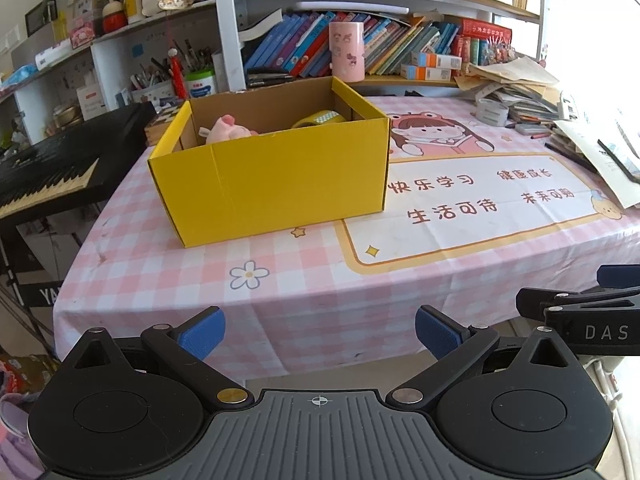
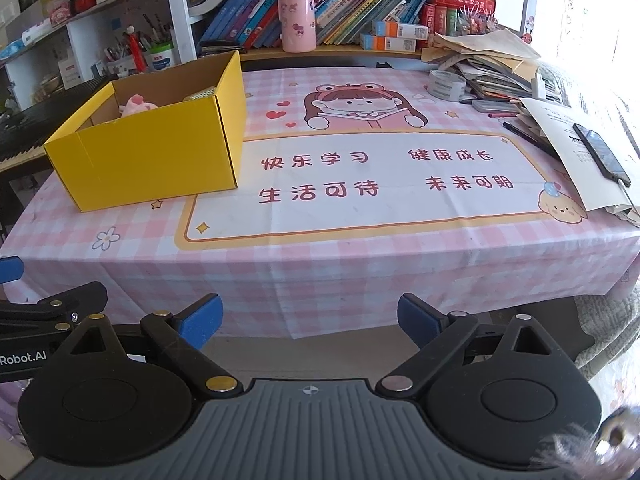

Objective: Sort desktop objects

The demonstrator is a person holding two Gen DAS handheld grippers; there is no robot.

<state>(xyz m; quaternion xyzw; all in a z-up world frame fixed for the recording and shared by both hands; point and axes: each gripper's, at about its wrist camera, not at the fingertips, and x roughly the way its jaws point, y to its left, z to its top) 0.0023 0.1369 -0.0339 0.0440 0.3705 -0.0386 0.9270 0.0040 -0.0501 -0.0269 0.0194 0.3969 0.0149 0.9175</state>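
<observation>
Cardboard walls of the yellow box (image 1: 276,184) hide most of what I've sorted: only the top of the pink plush (image 1: 228,128) and part of a yellow tape roll (image 1: 320,119) show above its rim. Both my left gripper (image 1: 320,330) and right gripper (image 2: 310,320) hang spread wide and empty, short of the table (image 2: 320,272). Whatever sits deeper in the box, I cannot make out.

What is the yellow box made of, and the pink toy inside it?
The yellow box looks like cardboard: its inside walls are plain brown, its outside is matte yellow, and a folded seam runs down the front. The pink toy seems to be soft plush fabric, going by its fuzzy, rounded look, though only its top peeks over the wall.
</observation>
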